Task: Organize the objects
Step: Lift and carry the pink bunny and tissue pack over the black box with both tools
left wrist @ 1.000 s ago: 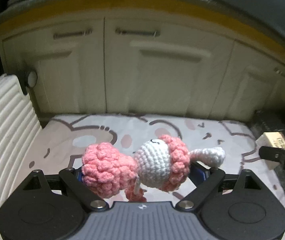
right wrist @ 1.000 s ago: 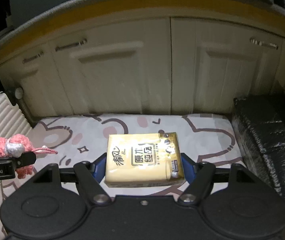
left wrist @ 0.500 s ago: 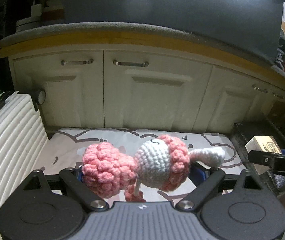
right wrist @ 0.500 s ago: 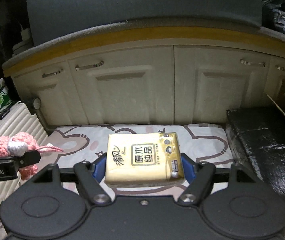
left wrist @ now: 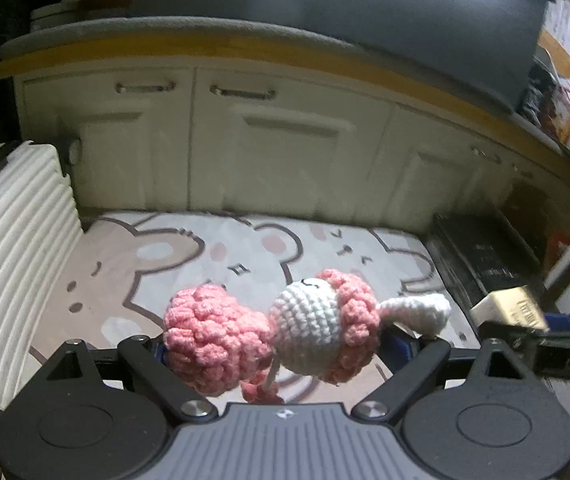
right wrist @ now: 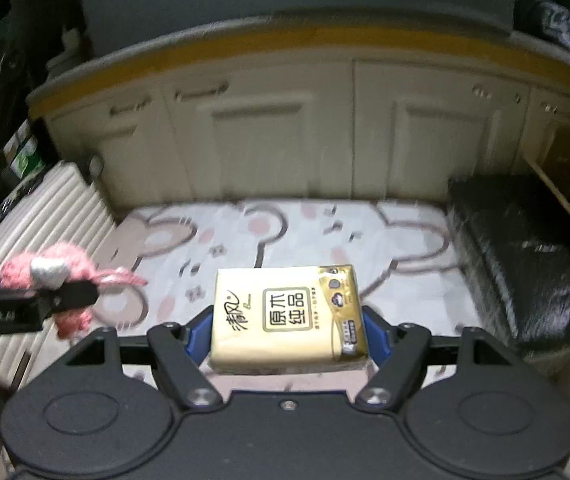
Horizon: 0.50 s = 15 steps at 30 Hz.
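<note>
Right wrist view has the right gripper (right wrist: 287, 330) clamped on a yellow tissue pack (right wrist: 288, 315), held up over the bunny-print mat (right wrist: 325, 232), while the left gripper (left wrist: 281, 350) squeezes a pink crochet doll (left wrist: 273, 330). Looks like mid-carry, so next is picking a drop spot, maybe the black box (right wrist: 521, 256)? Both frames are blurry, no destination is obvious, and the doll's lower bits hide behind the gripper body.

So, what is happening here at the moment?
A person is tidying up with a gripper in each hand. The left gripper is shut on a pink and white crochet doll, and the right gripper is shut on a yellow tissue pack. Both things are held in the air above a mat with a bear print, in front of cream cabinets. A white ribbed suitcase is on the left and a black box on the right. Nothing is put down yet.
</note>
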Each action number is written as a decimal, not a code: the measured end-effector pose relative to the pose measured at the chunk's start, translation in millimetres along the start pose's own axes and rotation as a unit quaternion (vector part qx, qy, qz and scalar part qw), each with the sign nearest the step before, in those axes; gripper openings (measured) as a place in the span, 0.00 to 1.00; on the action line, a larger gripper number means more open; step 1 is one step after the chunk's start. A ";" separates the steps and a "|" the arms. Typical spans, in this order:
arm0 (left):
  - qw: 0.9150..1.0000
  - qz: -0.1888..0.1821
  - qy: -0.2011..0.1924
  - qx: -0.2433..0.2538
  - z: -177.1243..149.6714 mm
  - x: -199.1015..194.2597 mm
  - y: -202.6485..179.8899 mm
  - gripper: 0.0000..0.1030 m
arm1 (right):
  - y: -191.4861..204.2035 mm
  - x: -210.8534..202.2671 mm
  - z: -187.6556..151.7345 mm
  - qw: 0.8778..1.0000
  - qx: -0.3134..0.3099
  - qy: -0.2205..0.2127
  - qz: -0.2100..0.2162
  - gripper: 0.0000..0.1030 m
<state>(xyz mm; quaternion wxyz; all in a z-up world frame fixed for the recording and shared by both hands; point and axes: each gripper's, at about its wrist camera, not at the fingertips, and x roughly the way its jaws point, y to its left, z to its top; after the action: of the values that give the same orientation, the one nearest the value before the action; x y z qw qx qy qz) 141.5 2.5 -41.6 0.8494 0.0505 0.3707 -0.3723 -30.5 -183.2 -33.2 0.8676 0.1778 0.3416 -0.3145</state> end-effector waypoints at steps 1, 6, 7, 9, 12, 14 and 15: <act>1.000 -0.004 0.005 0.003 -2.3 -0.3 -2.5 0.89 | 0.9 0.4 -3.7 1.000 -0.001 0.010 0.002 0.73; 0.999 -0.026 0.033 0.005 -14.1 0.0 -12.8 0.89 | 6.5 -3.0 -21.1 0.999 -0.006 0.046 0.014 0.73; 0.999 -0.029 0.038 0.005 -16.2 0.8 -14.4 0.89 | 7.5 -4.2 -25.2 0.998 -0.007 0.053 0.017 0.73; 0.998 -0.036 0.049 0.004 -19.6 3.4 -17.7 0.89 | 10.1 -6.4 -33.0 0.998 -0.012 0.065 0.023 0.73; 0.997 -0.043 0.067 0.007 -25.2 9.5 -23.0 0.89 | 12.3 -9.8 -43.8 0.996 -0.020 0.085 0.027 0.73; 0.995 -0.050 0.089 0.008 -31.1 16.7 -27.2 0.89 | 13.1 -11.0 -49.8 0.995 -0.029 0.095 0.031 0.73; 0.994 -0.053 0.099 0.008 -33.9 20.2 -28.3 0.89 | 14.8 -10.7 -53.9 0.994 -0.039 0.102 0.032 0.73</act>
<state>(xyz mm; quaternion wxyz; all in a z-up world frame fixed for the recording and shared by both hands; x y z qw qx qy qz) 111.5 -17.6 -74.1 0.7873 0.0736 0.4519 -0.4129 -52.7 -139.5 -62.2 0.8443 0.1856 0.4344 -0.2533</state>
